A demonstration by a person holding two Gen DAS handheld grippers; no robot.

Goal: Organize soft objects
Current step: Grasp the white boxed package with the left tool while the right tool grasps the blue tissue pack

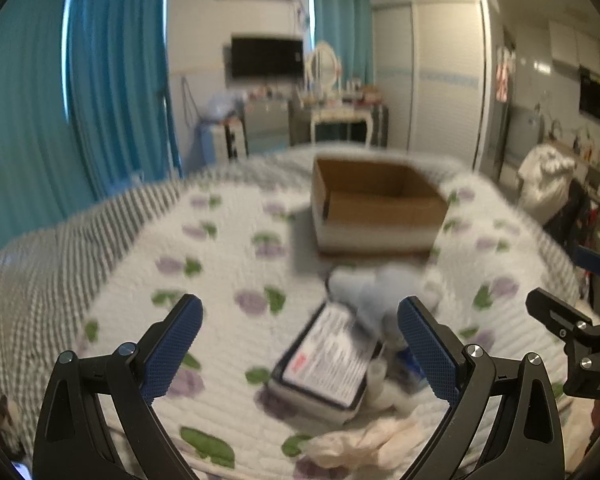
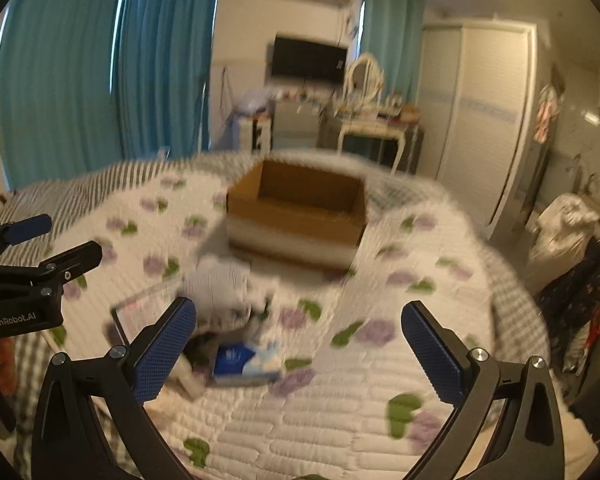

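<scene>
While both views are smeared by motion blur, the main layout can be read. A pile [image 1: 376, 320] of soft items lies on the bed [image 1: 220, 264], on a white quilt with purple flowers. An open cardboard box [image 1: 376, 204] stands beyond it on the far side, apparently empty, though only part of its floor is seen.

In the left wrist view the left gripper [image 1: 300, 344] is held with its jaws wide apart and nothing between them. The pile lies just ahead, toward the right finger. A flat printed pack [image 1: 324, 364] is seen at the near edge of the pile, its long axis running from near left to far right. A pale blue soft item [image 1: 372, 288] rests on the pack's far end, and a cream cloth [image 1: 364, 444] lies nearest.

In the right wrist view the right gripper [image 2: 300, 348] is likewise spread and unloaded. The pile lies ahead by its left finger, with a blue packet [image 2: 240, 360] nearest.

Neither gripper is judged clearly nearer. Pile and box are judged to lie nearly in line ahead of both.
</scene>
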